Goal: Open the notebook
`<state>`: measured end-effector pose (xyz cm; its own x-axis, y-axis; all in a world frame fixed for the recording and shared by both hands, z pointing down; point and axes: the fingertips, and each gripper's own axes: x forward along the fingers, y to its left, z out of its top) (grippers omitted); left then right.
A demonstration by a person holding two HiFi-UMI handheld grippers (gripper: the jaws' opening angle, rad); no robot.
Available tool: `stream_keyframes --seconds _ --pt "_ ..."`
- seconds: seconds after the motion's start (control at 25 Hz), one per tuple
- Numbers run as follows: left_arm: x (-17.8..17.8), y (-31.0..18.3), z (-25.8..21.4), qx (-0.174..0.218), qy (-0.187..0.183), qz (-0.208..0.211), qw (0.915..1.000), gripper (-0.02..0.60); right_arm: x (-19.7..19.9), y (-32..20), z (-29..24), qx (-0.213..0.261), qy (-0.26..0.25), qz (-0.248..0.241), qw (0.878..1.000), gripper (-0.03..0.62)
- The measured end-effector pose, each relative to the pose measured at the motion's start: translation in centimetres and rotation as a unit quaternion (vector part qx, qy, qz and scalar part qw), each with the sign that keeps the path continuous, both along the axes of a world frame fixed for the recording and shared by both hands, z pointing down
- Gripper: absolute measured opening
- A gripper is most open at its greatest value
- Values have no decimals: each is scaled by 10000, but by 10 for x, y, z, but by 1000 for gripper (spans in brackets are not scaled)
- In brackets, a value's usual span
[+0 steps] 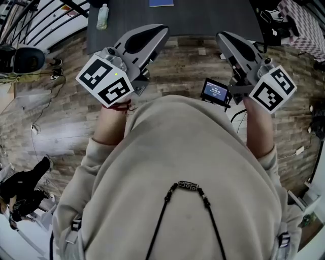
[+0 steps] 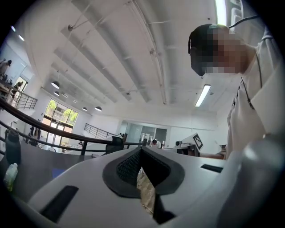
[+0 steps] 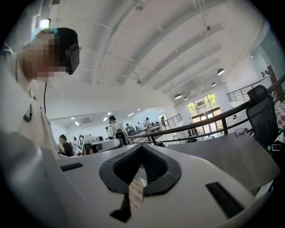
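A blue notebook lies on the dark table at the top edge of the head view, mostly cut off by the frame. Both grippers are held level over the wooden floor, short of the table's near edge. My left gripper points toward the table, jaws shut with nothing between them; its pads meet at the tip. My right gripper is likewise shut and empty, and in its own view the pads touch. The notebook is a good way ahead of both grippers.
A clear bottle stands on the table's left part. A small lit screen is mounted beside the right gripper. A black chair stands at the table's right, cables and dark gear lie on the floor at left.
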<state>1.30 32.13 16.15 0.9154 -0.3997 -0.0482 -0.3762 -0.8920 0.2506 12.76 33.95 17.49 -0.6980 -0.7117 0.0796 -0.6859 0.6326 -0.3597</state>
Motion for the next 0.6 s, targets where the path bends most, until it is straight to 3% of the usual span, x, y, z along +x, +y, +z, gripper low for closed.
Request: stream_keyframes --seconds 0.28,0.6 --pt "3 -1 1 -82 181 64 9998 5 17 -2 2 157 79 119 9998 15" --pt "16 4 5 -153 77 54 9998 5 30 2 11 158 -78 39 9998 15"
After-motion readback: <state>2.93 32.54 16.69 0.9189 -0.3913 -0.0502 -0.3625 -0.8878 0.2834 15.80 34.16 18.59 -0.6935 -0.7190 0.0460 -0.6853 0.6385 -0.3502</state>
